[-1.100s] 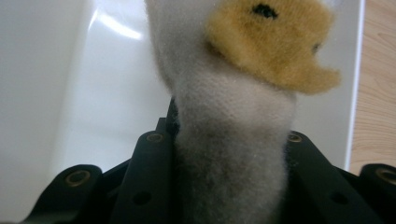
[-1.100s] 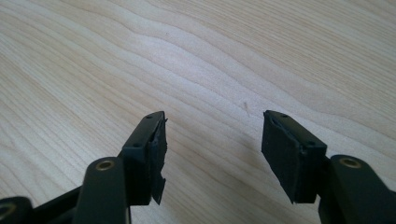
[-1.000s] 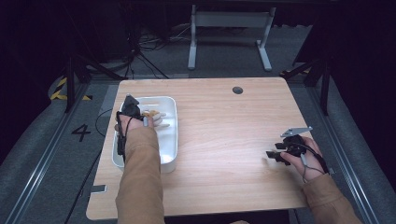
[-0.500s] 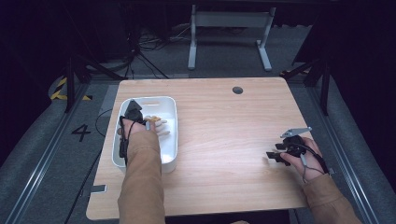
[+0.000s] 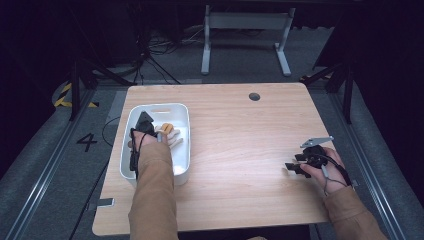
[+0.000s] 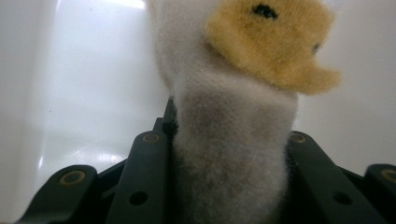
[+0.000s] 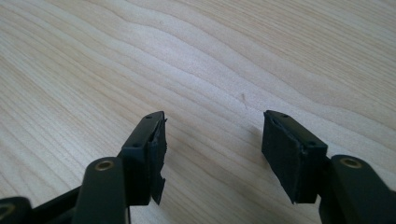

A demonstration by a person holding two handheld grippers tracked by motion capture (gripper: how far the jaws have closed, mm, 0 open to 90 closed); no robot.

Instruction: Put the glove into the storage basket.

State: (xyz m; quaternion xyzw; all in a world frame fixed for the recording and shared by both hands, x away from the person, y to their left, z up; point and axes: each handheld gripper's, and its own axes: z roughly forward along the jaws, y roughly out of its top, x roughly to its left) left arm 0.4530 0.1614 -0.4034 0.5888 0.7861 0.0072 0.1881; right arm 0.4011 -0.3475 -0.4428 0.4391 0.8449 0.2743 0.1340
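Observation:
A white plush duck [image 6: 233,140] with an orange-yellow beak [image 6: 275,46] sits between the jaws of my left gripper [image 6: 229,133], which is shut on its body. In the high view the left gripper [image 5: 144,125] is inside the white bin [image 5: 160,106] at the table's left, and the plush duck [image 5: 170,134] sticks out to its right. My right gripper [image 5: 294,167] rests low over the bare wood at the right of the table. Its jaws [image 7: 212,140] stand open with nothing between them.
The bin's glossy white wall [image 6: 93,70] lies close behind the toy. The wooden table [image 5: 240,140] has a small dark round hole [image 5: 254,96] near its far edge. Beyond the table are a dark floor, cables and a metal stand.
My left hand has sunk a little deeper into the bin with the plush duck in its grip. The right hand has stayed still.

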